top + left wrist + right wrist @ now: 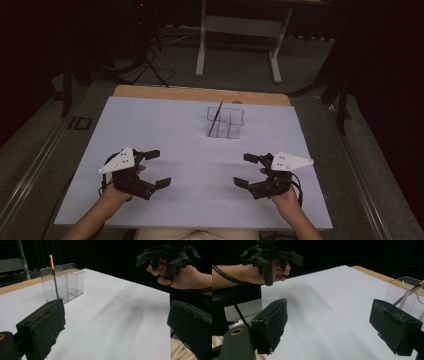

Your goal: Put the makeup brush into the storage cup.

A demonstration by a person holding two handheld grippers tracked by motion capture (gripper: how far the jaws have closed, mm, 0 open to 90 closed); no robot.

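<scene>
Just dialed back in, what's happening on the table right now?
A person holds a gripper in each hand over the near part of the white table. The left gripper and the right gripper both have their jaws open and hold nothing. Farther back stands a clear compartmented holder with a thin dark pencil, orange at its top, leaning in one compartment. Neither gripper is near it.

The room is dim; light falls from above onto the white surface [200,150], which stays evenly lit without glare. Beyond each claw the background drops to black. Soft, smeared shadows lie on the surface ahead of the left claw [117,322]. Near jaws look slightly soft.
</scene>
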